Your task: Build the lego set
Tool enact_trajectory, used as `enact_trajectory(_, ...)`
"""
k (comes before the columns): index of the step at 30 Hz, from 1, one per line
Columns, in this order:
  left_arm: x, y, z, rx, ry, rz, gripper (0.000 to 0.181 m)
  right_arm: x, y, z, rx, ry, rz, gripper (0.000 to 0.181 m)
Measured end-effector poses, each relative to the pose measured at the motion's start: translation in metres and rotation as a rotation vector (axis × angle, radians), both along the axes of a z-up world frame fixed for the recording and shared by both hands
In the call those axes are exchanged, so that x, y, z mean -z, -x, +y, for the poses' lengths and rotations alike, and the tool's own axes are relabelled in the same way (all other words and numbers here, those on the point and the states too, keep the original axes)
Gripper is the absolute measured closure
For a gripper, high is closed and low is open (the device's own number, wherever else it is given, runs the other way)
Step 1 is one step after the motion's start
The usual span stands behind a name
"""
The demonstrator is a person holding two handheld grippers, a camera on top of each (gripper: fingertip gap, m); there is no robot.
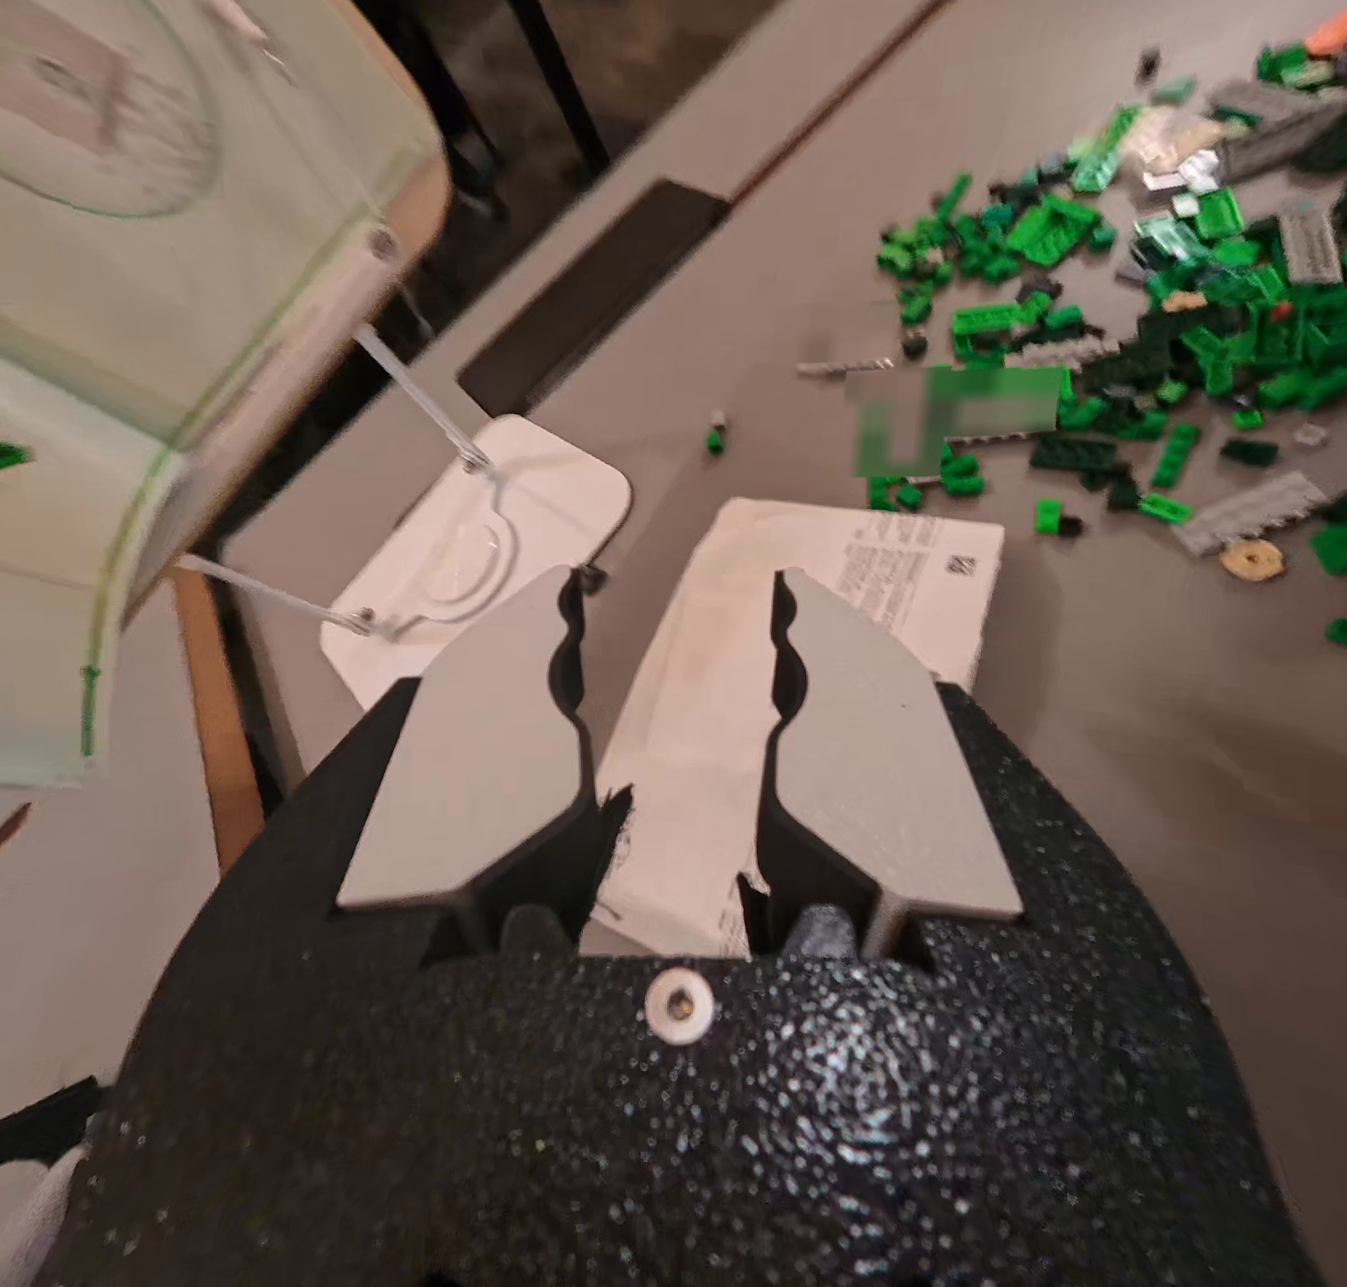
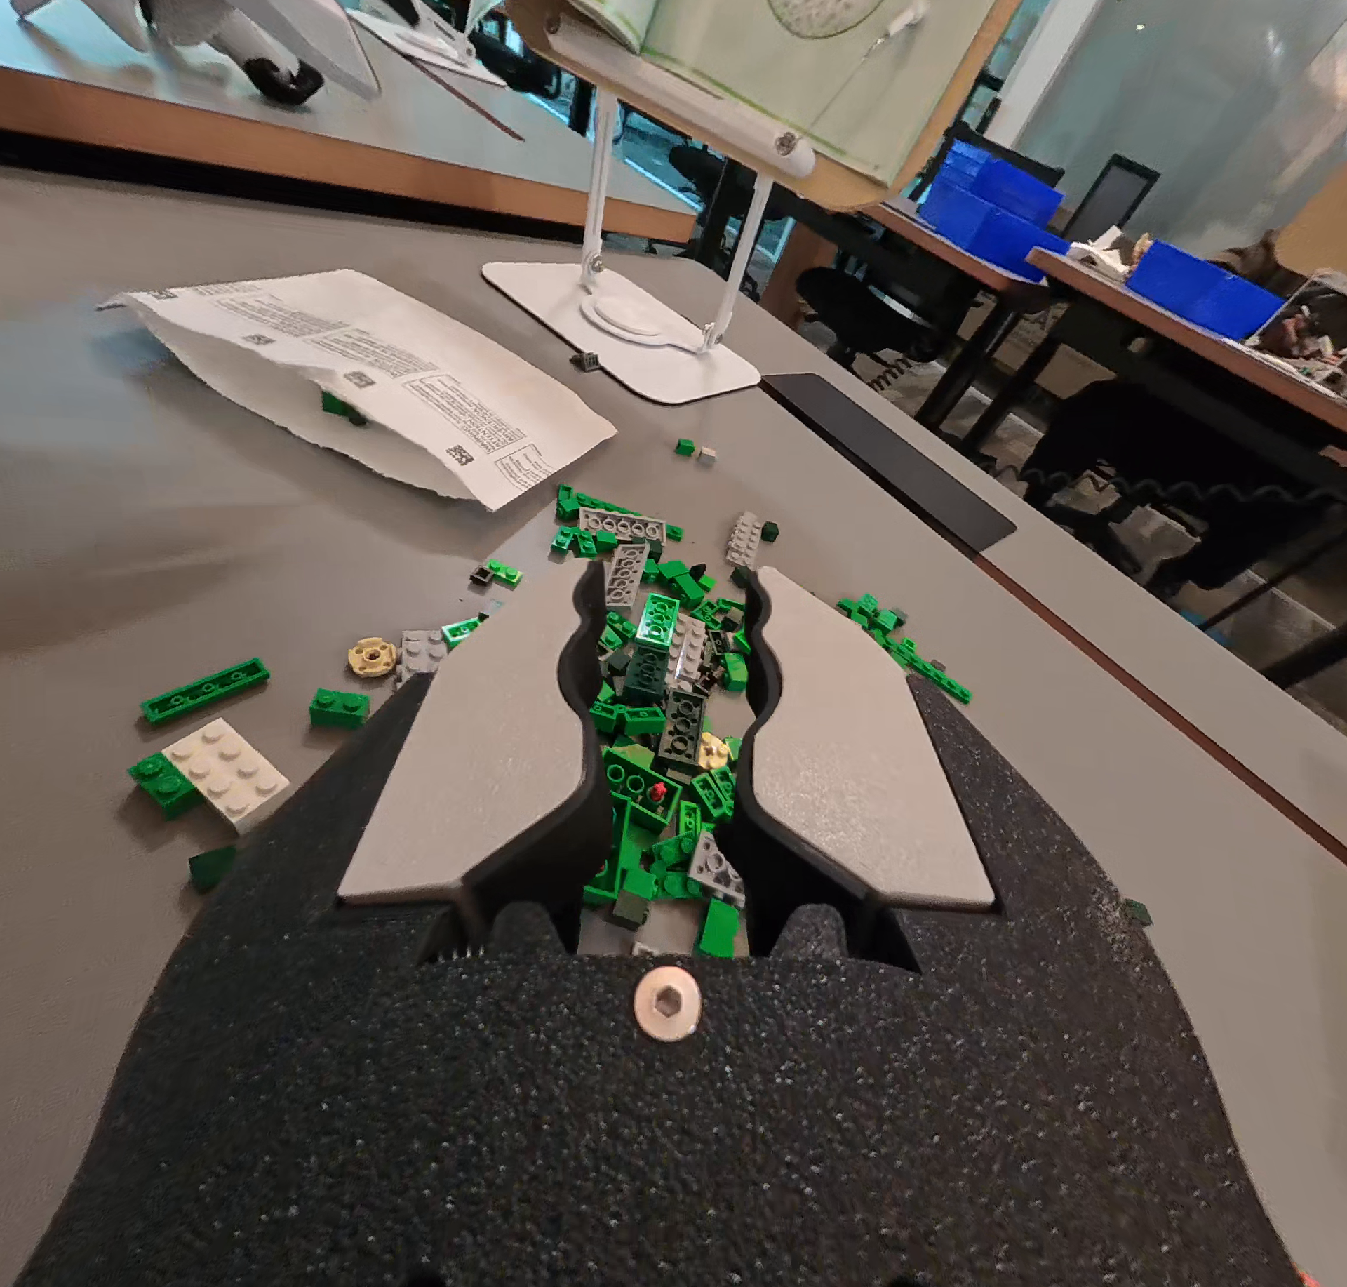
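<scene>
Mostly green and grey lego bricks (image 2: 656, 705) heaped loose, right hand-held gripper (image 2: 674, 581) released above, left hand-held gripper (image 1: 678, 581) released, empty.

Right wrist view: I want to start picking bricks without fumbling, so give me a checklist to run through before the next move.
1. Right tool open and empty: ok, the fingers stand apart with nothing between them.
2. Left tool open and empty: ok, it sits over the white paper bag, gripping nothing.
3. Bricks within reach: ok, the brick pile lies directly below the right tool.
4. A single brick isolated for a clean grasp: not ok, pieces there overlap; the white plate lies apart.
5. Bag emptied: not ok, a green piece shows at its torn edge.
6. Instruction booklet open on its stand: ok; the step shown: cannot tell.
</scene>
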State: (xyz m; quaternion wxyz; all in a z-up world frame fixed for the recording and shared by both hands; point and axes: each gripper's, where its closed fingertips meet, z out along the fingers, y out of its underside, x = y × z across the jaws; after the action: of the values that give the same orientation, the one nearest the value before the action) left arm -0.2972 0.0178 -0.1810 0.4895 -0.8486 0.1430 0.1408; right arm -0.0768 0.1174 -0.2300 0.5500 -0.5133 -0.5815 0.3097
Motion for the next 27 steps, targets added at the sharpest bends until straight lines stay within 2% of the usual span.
enact_trajectory(4,-0.011,0.014,-0.01,-0.109,-0.278,0.088,0.136,-0.003,-0.007,0.005,0.032,-0.034,0.002,0.145)
enact_trajectory(7,-0.004,0.006,-0.002,-0.112,-0.313,0.051,0.13,-0.009,-0.013,0.007,0.053,-0.048,0.022,0.146)
enact_trajectory(9,-0.007,-0.002,0.017,-0.086,-0.314,0.056,0.115,-0.013,-0.016,0.004,0.043,-0.042,0.043,0.147)
enact_trajectory(12,-0.028,0.006,0.06,-0.104,-0.362,0.154,0.096,-0.019,-0.021,-0.001,0.032,-0.053,0.064,0.148)
enact_trajectory(16,-0.048,0.041,0.122,-0.202,-0.384,0.225,0.104,-0.029,-0.025,-0.01,0.025,-0.077,0.108,0.152)
enact_trajectory(20,-0.045,0.083,0.175,-0.319,-0.341,0.198,0.09,-0.028,-0.027,-0.014,0.018,-0.084,0.103,0.154)
enact_trajectory(24,-0.041,0.111,0.205,-0.408,-0.322,0.2,0.08,-0.026,-0.029,-0.011,0.045,-0.12,0.079,0.155)
enact_trajectory(27,-0.042,0.112,0.218,-0.4,-0.329,0.204,0.082,-0.027,-0.03,-0.011,0.05,-0.131,0.077,0.156)
